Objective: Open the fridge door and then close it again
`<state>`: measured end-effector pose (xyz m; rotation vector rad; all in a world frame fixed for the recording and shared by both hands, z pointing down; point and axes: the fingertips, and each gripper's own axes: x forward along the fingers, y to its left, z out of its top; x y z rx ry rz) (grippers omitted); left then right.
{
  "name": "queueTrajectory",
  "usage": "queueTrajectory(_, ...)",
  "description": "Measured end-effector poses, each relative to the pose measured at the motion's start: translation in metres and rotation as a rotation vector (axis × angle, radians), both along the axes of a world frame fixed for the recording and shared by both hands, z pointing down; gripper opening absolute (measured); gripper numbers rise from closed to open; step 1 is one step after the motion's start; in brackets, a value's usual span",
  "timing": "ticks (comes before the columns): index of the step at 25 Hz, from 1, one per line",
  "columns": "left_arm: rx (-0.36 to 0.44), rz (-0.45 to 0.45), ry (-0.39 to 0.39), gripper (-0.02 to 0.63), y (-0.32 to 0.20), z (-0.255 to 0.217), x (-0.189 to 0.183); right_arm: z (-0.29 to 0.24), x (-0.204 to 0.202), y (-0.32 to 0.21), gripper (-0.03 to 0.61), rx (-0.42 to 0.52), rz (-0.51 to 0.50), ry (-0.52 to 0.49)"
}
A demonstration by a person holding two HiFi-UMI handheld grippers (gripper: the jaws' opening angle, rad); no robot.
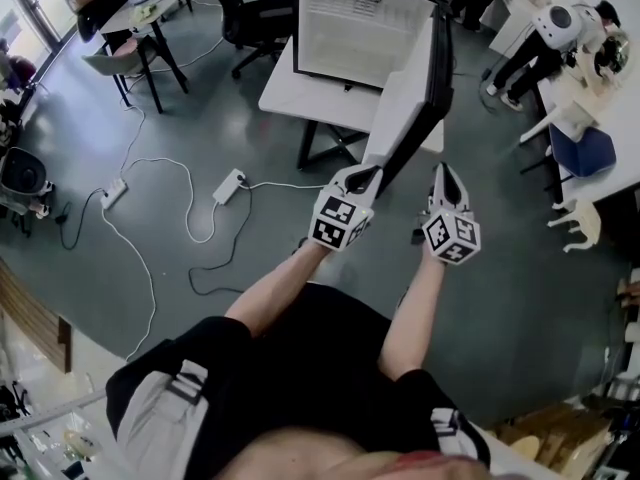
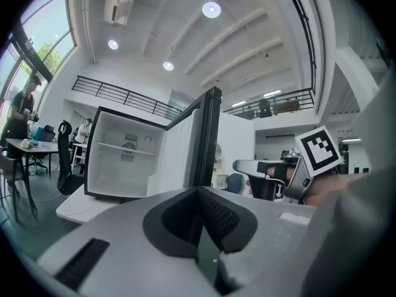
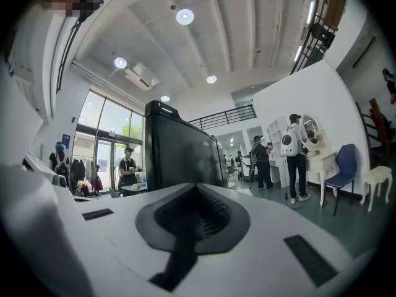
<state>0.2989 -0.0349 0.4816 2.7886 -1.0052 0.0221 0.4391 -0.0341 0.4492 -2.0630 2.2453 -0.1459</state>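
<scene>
A small black fridge (image 1: 350, 28) stands on a white table (image 1: 300, 93), its white inside showing. Its door (image 1: 415, 98) hangs wide open towards me. My left gripper (image 1: 365, 178) is shut and holds nothing; its tips are close to the door's free edge, and I cannot tell whether they touch it. In the left gripper view the fridge's inside (image 2: 127, 159) is at the left, the door edge (image 2: 207, 141) stands beyond the shut left gripper (image 2: 201, 218), and my right gripper (image 2: 247, 166) is at the right. My right gripper (image 1: 445, 173) is shut beside the door's outer side. The black door face (image 3: 179, 153) fills the right gripper view ahead of the right gripper (image 3: 195, 212).
A power strip (image 1: 230, 183) and white cables lie on the grey floor left of the table. An office chair (image 1: 250, 8) stands behind it. At the right are a blue chair (image 1: 585, 153), a white stool (image 1: 580, 223) and a person (image 1: 545, 38) at a white counter.
</scene>
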Motion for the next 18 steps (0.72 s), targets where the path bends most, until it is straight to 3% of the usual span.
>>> queueTrajectory(5, 0.034, -0.02, -0.06, 0.013, -0.002, -0.005, 0.005, -0.012, -0.011, -0.013, -0.005, -0.004, -0.082, 0.011)
queueTrajectory(8, 0.059, 0.041, -0.1, 0.118, 0.0, -0.009, 0.024, -0.024, -0.015, -0.026, -0.005, 0.0, -0.127, 0.042)
queueTrajectory(11, 0.093, 0.069, -0.166, 0.143, -0.004, -0.01, 0.043, -0.051, -0.017, -0.036, -0.005, 0.056, -0.158, 0.071)
queueTrajectory(14, 0.065, 0.058, -0.227, 0.155, -0.014, 0.001, 0.054, -0.077, -0.02, -0.044, -0.005, 0.109, -0.189, 0.085)
queueTrajectory(18, 0.036, 0.029, -0.241, 0.155, -0.019, 0.009, 0.058, -0.1, -0.033, -0.049, -0.005, 0.155, -0.265, 0.093)
